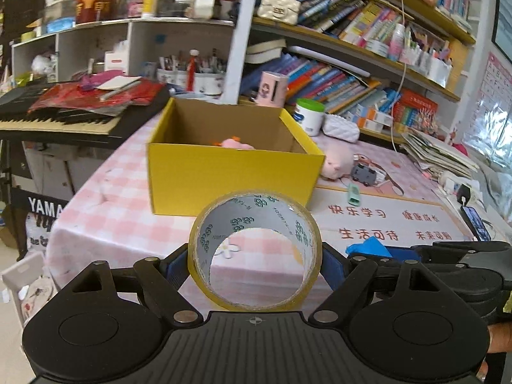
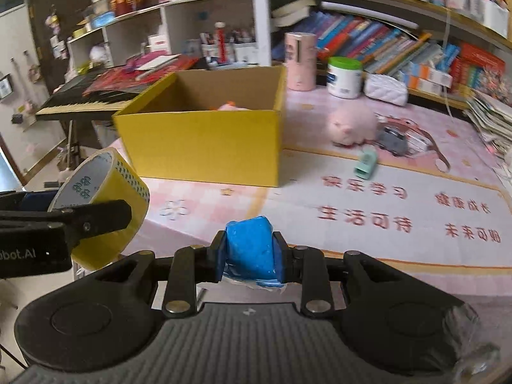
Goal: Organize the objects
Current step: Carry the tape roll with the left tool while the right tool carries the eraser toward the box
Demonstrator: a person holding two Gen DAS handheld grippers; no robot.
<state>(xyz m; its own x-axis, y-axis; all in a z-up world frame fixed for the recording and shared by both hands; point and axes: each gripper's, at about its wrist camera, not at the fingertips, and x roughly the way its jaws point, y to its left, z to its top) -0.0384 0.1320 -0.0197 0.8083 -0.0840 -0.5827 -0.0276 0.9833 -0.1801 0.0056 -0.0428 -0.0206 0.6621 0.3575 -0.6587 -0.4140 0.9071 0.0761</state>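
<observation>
My left gripper (image 1: pixel 255 265) is shut on a roll of yellow tape (image 1: pixel 256 300), held above the table's near edge in front of the open yellow box (image 1: pixel 230 176). The roll also shows in the right wrist view (image 2: pixel 105 204). My right gripper (image 2: pixel 249 252) is shut on a blue packet (image 2: pixel 251 249), to the right of the left one; the packet shows in the left wrist view (image 1: pixel 368 246). The box (image 2: pixel 204 147) holds a pink toy (image 1: pixel 235 143). A pink plush pig (image 2: pixel 352 124), a grey toy car (image 2: pixel 392 139) and a small green item (image 2: pixel 366 160) lie right of the box.
The table has a pink checked cloth (image 1: pixel 105 192) and a printed mat (image 2: pixel 384 211). A white jar (image 2: pixel 344 76), a pink cylinder (image 2: pixel 299 60) and a white pouch (image 2: pixel 385 88) stand behind. Bookshelves (image 1: pixel 352 73) fill the back. A keyboard (image 1: pixel 64 118) stands left. Stacked papers (image 1: pixel 438 153) lie right.
</observation>
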